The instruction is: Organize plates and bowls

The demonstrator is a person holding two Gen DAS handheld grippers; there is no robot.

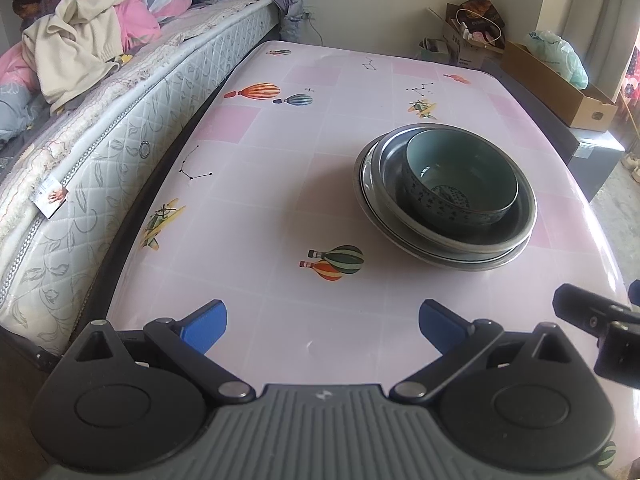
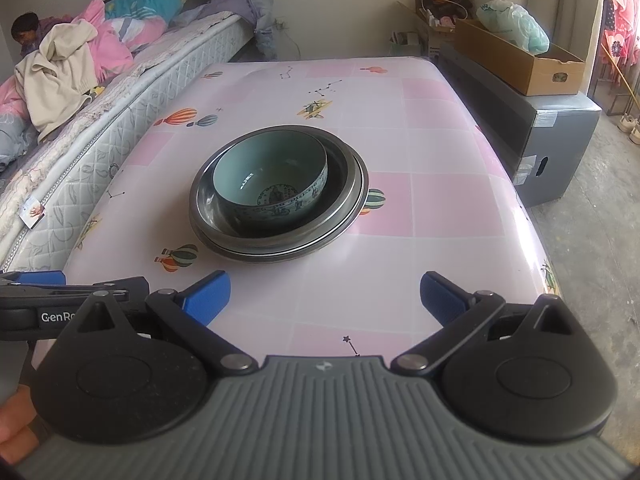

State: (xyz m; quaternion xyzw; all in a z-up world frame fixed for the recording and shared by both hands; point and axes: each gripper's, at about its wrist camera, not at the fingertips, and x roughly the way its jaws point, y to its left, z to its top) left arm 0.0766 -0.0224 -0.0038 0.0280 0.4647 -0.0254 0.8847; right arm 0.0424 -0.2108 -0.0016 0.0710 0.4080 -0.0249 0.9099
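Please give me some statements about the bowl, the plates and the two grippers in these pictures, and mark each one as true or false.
1. The teal bowl sits inside the stacked metal plates. True.
2. The left hand-held gripper is shut on the bowl. False: its jaws stand open with only the table between them, apart from the stack.
3. The right hand-held gripper is open and holds nothing. True.
4. The bowl lies upside down. False: it stands upright, with its opening facing up.
5. The stack rests on the pink tablecloth printed with hot-air balloons. True.
6. The cardboard box stands on the table next to the plates. False: it sits on a grey cabinet beside the table.
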